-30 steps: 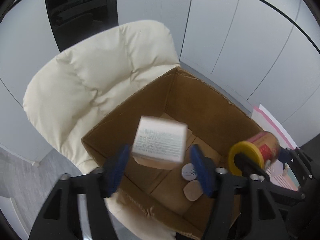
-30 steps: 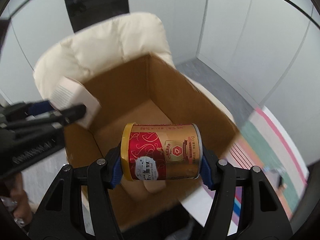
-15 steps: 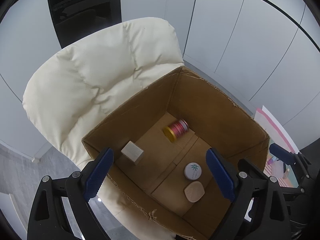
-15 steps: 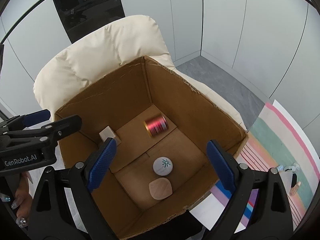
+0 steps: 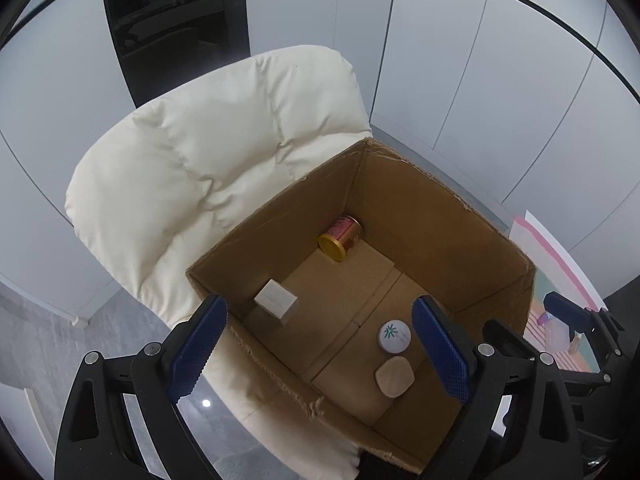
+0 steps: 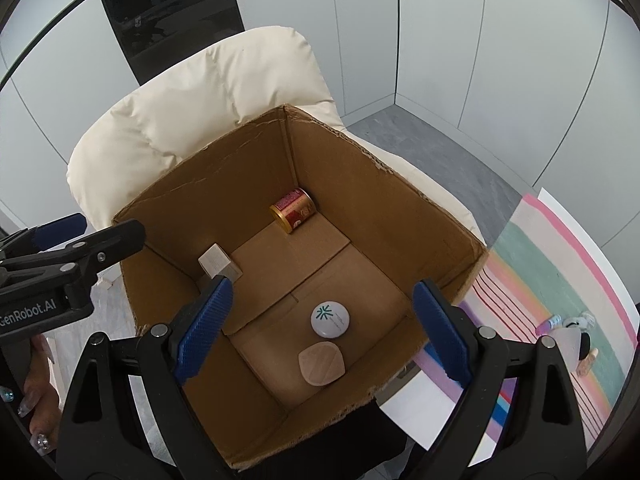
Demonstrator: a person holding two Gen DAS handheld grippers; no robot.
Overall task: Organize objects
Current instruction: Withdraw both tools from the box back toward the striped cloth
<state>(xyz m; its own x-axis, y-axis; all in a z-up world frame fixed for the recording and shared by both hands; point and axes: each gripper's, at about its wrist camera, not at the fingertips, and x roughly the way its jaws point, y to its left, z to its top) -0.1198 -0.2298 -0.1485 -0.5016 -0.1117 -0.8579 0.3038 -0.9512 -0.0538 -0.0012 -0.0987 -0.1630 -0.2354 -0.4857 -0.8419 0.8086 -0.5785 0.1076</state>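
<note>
An open cardboard box (image 5: 420,208) (image 6: 360,208) rests on a cream chair. On its floor a red and gold can (image 5: 342,236) (image 6: 293,210) lies on its side in the far corner. A small white carton (image 5: 276,302) (image 6: 218,266) stands by the left wall. A white round jar (image 5: 394,336) (image 6: 330,319) and a beige pebble-shaped piece (image 5: 394,378) (image 6: 322,364) lie nearer. My left gripper (image 5: 319,301) and right gripper (image 6: 324,285) hover above the box, side by side, both open with nothing between the blue pads.
The padded cream chair (image 5: 208,152) holds the box against white wall panels. A striped pastel mat (image 6: 552,280) with small items (image 6: 572,328) lies on the floor at the right. A hand with decorated nails (image 6: 36,400) grips the left tool.
The white carton left my left gripper and the can left my right gripper; both now lie in the box. The can rolled to the far corner. Both jaws opened wide.
</note>
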